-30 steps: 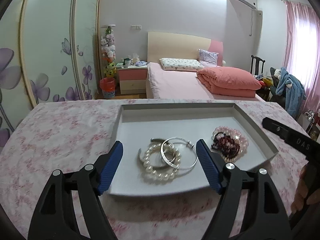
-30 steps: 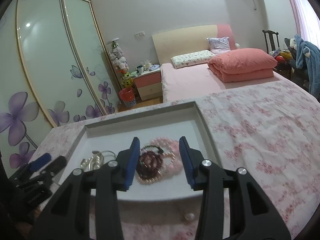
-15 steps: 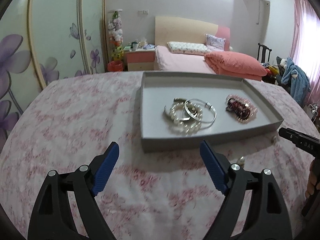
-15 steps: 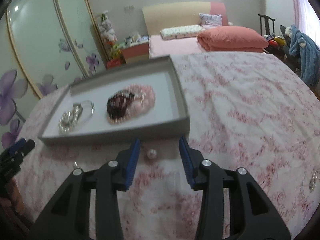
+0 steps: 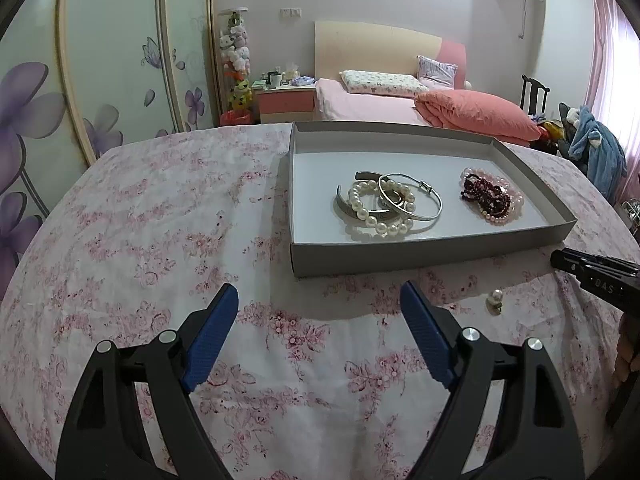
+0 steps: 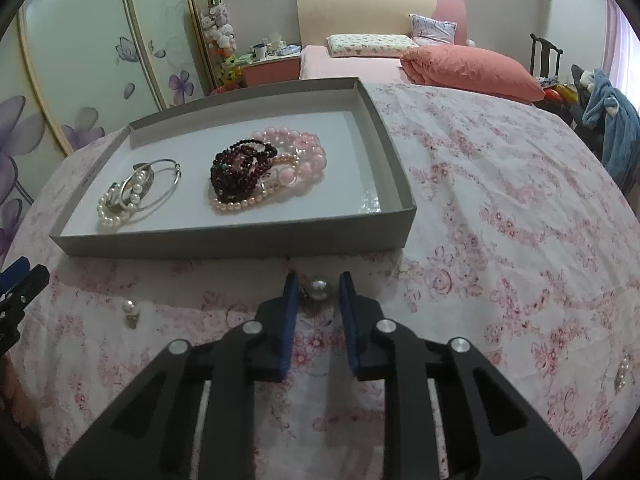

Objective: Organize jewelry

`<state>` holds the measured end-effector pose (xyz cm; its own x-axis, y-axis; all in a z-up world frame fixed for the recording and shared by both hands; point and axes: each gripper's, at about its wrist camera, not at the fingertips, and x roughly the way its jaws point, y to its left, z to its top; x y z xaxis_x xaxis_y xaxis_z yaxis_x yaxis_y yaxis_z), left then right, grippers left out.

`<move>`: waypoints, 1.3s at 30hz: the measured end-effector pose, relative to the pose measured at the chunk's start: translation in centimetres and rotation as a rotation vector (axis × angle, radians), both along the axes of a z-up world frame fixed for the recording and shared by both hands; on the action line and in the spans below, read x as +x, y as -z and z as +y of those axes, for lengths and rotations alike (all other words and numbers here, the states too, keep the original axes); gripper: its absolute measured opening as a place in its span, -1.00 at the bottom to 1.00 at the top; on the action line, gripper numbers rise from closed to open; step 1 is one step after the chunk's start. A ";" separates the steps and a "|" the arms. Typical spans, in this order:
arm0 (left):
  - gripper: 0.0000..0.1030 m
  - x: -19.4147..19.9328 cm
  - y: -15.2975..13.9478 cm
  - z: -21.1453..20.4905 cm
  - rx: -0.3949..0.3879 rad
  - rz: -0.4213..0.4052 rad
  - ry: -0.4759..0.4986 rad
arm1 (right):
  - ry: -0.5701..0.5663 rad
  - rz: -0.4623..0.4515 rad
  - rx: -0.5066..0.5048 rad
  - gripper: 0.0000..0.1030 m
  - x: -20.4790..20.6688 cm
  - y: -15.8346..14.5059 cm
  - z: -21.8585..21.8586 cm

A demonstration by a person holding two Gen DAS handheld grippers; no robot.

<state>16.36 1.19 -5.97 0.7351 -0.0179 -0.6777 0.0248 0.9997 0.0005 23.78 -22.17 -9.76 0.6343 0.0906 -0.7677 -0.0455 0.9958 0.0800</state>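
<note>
A grey tray [image 5: 420, 254] [image 6: 240, 240] on the floral tablecloth holds a white pearl bracelet with silver bangles [image 5: 386, 204] [image 6: 132, 192] and dark red and pink bead bracelets [image 5: 490, 196] [image 6: 260, 168]. My right gripper [image 6: 318, 288] is low on the cloth in front of the tray, its jaws partly open on either side of a pearl earring [image 6: 320, 289], not gripping it. A second pearl earring [image 6: 130, 308] [image 5: 495, 299] lies to its left. My left gripper [image 5: 320, 308] is wide open and empty, in front of the tray's left corner.
A third small piece of jewelry [image 6: 622, 372] lies on the cloth at far right. The right gripper's tip [image 5: 592, 272] shows at the right edge of the left wrist view. Behind the table are a bed [image 5: 400, 96], a wardrobe and a chair.
Both grippers pulled back from over the tray to the cloth in front of it. My right gripper dropped and narrowed its jaws around a pearl earring.
</note>
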 end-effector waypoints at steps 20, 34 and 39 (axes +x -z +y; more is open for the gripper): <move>0.30 1.2 1.3 -11.1 0.017 0.117 0.210 | 0.067 -0.009 0.042 -0.70 -2.1 -0.4 -3.4; -0.72 2.6 2.3 -9.4 0.047 0.152 0.119 | 0.030 -0.006 0.063 -0.70 -2.4 -0.4 -2.8; -0.72 1.5 2.2 -5.3 0.056 0.148 0.084 | -0.030 0.000 0.063 -0.70 -2.7 -0.3 -0.5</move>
